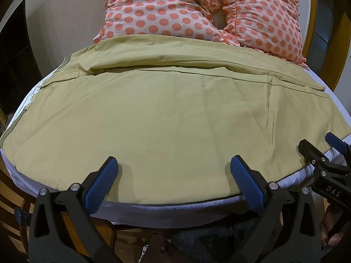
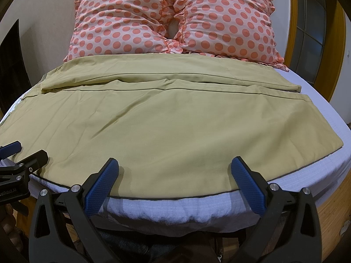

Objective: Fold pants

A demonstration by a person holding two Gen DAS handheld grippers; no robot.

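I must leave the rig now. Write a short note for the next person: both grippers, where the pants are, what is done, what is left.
Left gripper: open, holds nothing, at the near edge of the pants.
Right gripper: open, holds nothing, at the same near edge.
Pants: spread flat across the bed, in front of two dotted pillows.
Done: legs appear laid one over the other.
Left: the remaining folds.
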